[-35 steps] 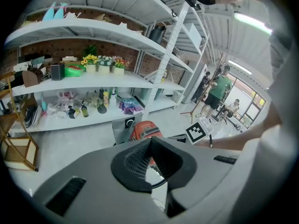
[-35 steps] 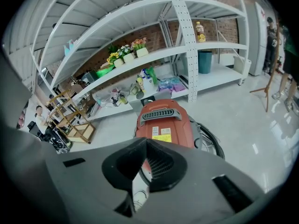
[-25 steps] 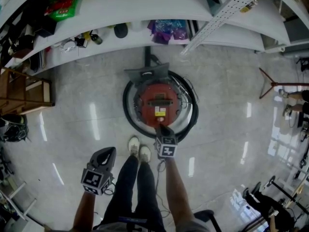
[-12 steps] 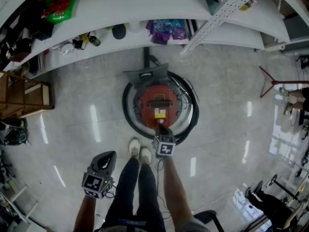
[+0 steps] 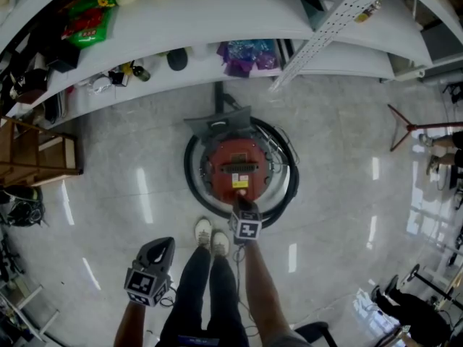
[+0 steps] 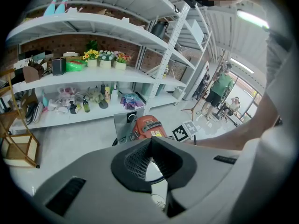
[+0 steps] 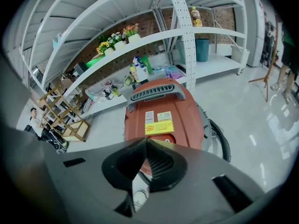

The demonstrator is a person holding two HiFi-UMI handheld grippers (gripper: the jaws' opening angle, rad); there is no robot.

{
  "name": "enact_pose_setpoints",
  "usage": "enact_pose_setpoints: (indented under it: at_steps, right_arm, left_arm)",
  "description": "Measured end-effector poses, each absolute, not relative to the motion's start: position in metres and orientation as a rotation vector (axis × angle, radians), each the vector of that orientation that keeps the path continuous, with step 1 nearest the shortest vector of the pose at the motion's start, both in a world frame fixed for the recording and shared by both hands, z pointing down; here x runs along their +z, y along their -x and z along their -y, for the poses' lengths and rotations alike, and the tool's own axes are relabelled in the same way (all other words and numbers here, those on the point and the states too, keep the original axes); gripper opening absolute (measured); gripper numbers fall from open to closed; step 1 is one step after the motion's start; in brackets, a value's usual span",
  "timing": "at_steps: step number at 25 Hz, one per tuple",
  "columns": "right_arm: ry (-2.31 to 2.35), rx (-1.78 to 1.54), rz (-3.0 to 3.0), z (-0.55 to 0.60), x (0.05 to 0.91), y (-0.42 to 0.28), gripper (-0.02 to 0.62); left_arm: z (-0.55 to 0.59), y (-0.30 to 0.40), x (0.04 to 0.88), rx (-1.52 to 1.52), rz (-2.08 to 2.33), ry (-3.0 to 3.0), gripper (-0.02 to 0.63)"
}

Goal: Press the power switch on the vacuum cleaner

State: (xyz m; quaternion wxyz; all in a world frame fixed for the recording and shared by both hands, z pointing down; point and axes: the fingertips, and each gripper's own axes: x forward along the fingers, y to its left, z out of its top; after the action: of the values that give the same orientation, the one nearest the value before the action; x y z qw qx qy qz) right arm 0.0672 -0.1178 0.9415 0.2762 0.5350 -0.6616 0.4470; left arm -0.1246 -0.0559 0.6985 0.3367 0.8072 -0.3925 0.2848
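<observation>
The red round vacuum cleaner (image 5: 237, 166) stands on the floor inside its coiled black hose (image 5: 289, 186), in front of the shelving. My right gripper (image 5: 241, 196) is shut, and its tips are down at the vacuum's near edge, just past the yellow label (image 5: 240, 183). In the right gripper view the vacuum's red top (image 7: 163, 108) and yellow label (image 7: 159, 126) fill the space right beyond the closed tips (image 7: 146, 141). A small pale spot shows there; I cannot tell if the tips touch it. My left gripper (image 5: 165, 243) hangs shut and empty at the left, away from the vacuum (image 6: 145, 125).
White shelves (image 5: 217, 56) with bottles and a purple bag (image 5: 249, 53) run behind the vacuum. A wooden rack (image 5: 36, 154) stands at the left, a tripod (image 5: 409, 129) at the right. The person's shoes (image 5: 211, 235) sit just before the hose.
The whole view has slid slightly down the frame. My right gripper stays at the vacuum's near edge and the left one keeps hanging beside the leg.
</observation>
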Motion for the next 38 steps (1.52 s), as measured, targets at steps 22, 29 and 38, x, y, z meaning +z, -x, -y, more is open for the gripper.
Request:
enact_pose_setpoints:
  at_steps: [22,29,38]
  right_arm:
    - [-1.418,1.197,1.762,0.122,0.954,-0.062,0.012]
    - [-1.405,1.213,1.759,0.122,0.957,-0.061,0.012]
    - [-1.387,1.253,1.732,0.119,0.964,-0.058,0.012]
  left_arm:
    - [0.067,0.128,0.701,0.697,1.072,-2.119,0.008]
    - [0.063,0.127,0.703,0.699,1.074,-2.11,0.008]
    - [0.061,0.125,0.701,0.701,1.074,-2.111,0.008]
